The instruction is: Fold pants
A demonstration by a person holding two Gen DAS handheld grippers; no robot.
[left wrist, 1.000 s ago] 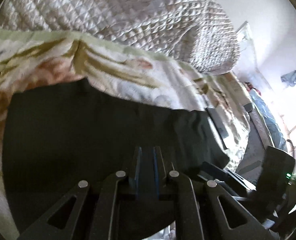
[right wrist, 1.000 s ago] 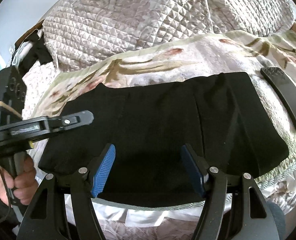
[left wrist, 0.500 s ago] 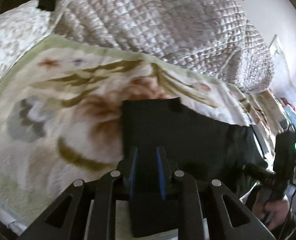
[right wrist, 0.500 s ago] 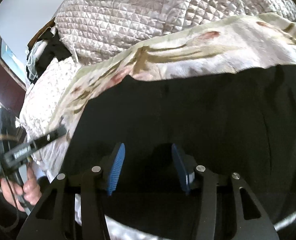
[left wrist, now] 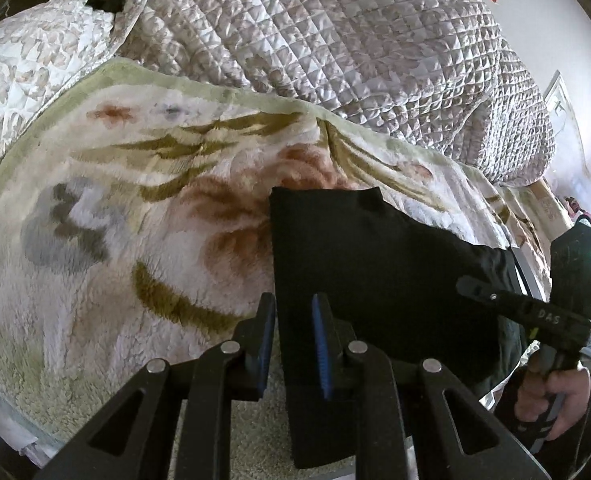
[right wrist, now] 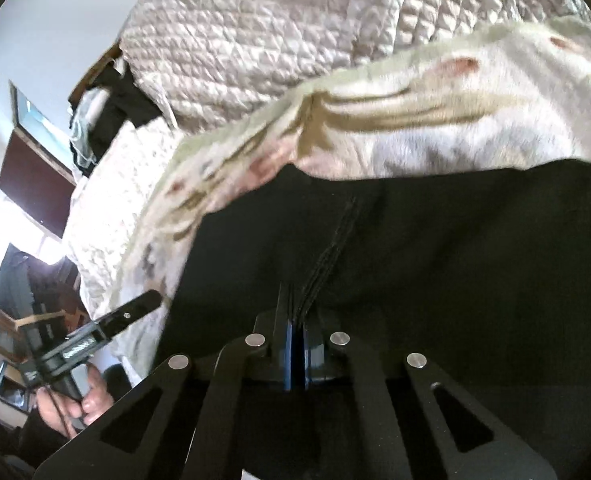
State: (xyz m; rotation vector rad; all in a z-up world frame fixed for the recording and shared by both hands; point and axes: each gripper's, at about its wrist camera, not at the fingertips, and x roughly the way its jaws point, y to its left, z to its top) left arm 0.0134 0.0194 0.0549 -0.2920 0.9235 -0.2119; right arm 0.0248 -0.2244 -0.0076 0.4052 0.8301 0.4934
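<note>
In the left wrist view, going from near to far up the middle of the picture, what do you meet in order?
left gripper → black pants → floral fleece blanket → quilted silver bedspread → wall

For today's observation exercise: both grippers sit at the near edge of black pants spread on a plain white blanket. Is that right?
Not quite. The blanket is floral, cream with brown and pink patterning, as the left wrist view shows. The pants are black, with both grippers at their near edge.
</note>
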